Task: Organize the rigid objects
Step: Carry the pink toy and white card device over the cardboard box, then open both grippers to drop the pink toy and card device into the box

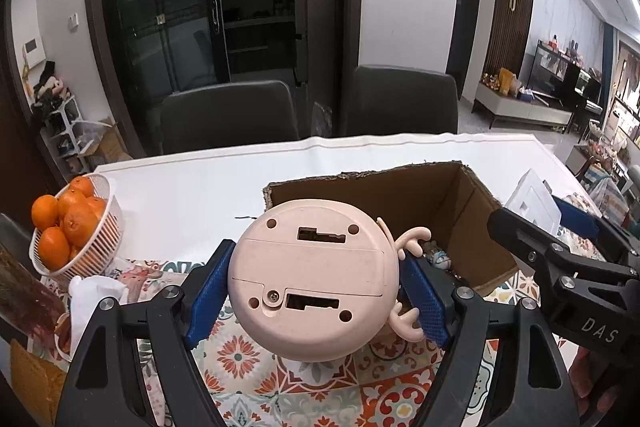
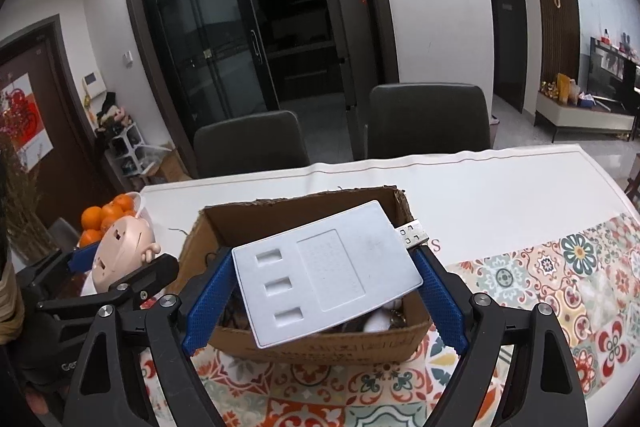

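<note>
Left gripper (image 1: 316,291) clamps the pink round toy (image 1: 316,283) beside the cardboard box (image 2: 312,345); right gripper (image 2: 324,291) grips the white plastic tray (image 2: 324,271) above it.

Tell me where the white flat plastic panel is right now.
The white panel is clamped in the right gripper, held tilted above the open cardboard box, right of the pink toy.

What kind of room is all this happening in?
Most likely the dining area of a home. A table with a patterned cloth has two dining chairs behind it, a basket of oranges sits on it, and a TV unit stands off to the right.
</note>
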`<state>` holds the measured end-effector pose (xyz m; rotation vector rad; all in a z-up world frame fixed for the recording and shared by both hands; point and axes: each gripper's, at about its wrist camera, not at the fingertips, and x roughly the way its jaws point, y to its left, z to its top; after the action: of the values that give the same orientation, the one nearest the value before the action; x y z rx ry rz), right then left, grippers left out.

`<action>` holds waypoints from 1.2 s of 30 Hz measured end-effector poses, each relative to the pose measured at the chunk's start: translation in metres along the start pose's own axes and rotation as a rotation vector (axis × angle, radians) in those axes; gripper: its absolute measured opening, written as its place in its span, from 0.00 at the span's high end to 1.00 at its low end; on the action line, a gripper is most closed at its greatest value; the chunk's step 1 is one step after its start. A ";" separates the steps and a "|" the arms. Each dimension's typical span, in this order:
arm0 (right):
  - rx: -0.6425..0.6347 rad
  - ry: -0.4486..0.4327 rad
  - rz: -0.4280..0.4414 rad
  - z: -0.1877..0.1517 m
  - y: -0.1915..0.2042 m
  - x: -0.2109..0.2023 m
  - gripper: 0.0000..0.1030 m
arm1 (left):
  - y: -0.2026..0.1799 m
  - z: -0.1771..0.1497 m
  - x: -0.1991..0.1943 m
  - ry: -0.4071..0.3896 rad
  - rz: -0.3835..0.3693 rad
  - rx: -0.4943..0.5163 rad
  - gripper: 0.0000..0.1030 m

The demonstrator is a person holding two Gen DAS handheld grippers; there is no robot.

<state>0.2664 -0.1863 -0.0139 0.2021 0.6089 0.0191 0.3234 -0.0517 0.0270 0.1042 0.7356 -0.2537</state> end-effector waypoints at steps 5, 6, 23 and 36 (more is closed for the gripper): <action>-0.037 0.038 -0.013 0.008 -0.002 0.016 0.15 | -0.002 0.005 0.019 0.040 -0.004 -0.003 0.22; -0.046 0.047 -0.015 0.010 -0.004 0.021 0.15 | -0.003 0.006 0.023 0.047 -0.004 -0.001 0.22; -0.014 0.149 0.002 0.010 -0.025 0.065 0.15 | -0.013 0.010 0.065 0.147 0.011 0.002 0.22; 0.004 0.180 0.008 0.011 -0.028 0.062 0.14 | -0.012 0.007 0.033 0.082 0.060 0.005 0.11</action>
<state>0.3227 -0.2112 -0.0455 0.2076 0.7879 0.0445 0.3483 -0.0712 0.0103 0.1421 0.8116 -0.1951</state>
